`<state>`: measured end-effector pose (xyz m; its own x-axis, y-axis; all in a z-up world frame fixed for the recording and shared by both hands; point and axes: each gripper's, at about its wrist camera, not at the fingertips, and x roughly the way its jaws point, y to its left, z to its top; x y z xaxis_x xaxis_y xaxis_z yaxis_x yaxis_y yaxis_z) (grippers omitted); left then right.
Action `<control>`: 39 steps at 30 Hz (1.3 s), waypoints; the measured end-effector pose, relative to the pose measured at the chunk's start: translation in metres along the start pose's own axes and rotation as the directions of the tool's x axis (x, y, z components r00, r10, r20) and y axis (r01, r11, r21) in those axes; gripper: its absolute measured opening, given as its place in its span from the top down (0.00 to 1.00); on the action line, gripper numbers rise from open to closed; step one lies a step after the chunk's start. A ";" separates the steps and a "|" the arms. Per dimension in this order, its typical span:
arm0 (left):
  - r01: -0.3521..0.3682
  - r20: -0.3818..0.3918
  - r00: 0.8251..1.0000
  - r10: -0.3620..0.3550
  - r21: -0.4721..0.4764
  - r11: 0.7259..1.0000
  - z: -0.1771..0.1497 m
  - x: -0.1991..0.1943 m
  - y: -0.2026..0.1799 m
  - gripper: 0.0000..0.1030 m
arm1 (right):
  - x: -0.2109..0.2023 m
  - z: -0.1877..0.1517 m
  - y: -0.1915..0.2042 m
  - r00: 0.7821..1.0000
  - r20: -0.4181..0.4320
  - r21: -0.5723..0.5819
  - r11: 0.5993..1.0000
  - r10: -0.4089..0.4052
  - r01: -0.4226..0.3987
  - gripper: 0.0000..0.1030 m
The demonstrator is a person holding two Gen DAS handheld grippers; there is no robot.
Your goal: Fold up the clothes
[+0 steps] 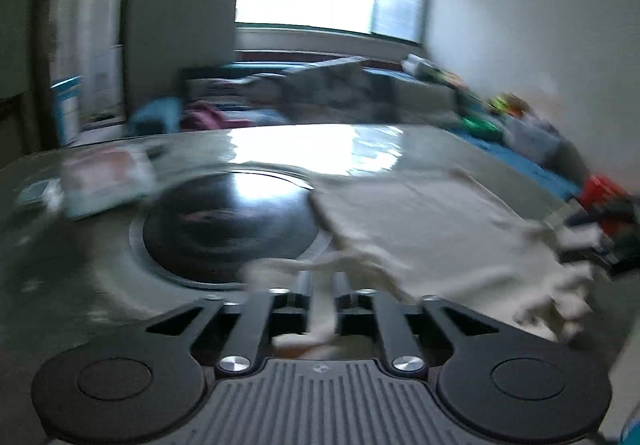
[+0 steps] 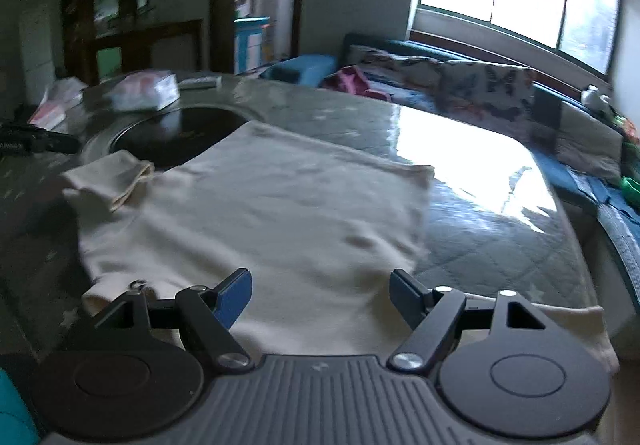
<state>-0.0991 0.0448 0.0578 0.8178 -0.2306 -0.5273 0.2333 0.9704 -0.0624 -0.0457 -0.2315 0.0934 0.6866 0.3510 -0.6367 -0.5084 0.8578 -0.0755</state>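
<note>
A cream shirt [image 2: 256,213] lies spread on the quilt-covered desk [image 2: 480,245], overlapping its dark round inset [image 2: 176,137]. Left gripper [image 1: 322,285] fingers pinch a shirt fold; right gripper [image 2: 320,289] fingers are spread above the shirt

A shirt [image 2: 272,213] lies spread on the table [image 2: 480,245], its far left part overlapping the round inset plate [image 2: 176,133]. One sleeve [image 2: 108,177] lies folded at the shirt's left. A tissue packet [image 2: 144,89] sits beyond the plate. A sofa [image 2: 480,85] stands behind the table, under the window [image 2: 516,1].
</note>
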 end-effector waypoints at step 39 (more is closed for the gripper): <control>-0.293 -0.048 0.955 0.291 -0.278 0.915 -0.006 -0.015 0.068 0.94 | 0.013 -0.007 0.043 0.970 -0.117 -0.098 0.969 0.213 -0.225 0.38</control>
<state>-0.0984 0.1148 0.0566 0.8241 0.0660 -0.5626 -0.1725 0.9753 -0.1382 -0.0627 -0.1924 0.0769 0.4968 0.4796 -0.7233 -0.6984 0.7157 -0.0051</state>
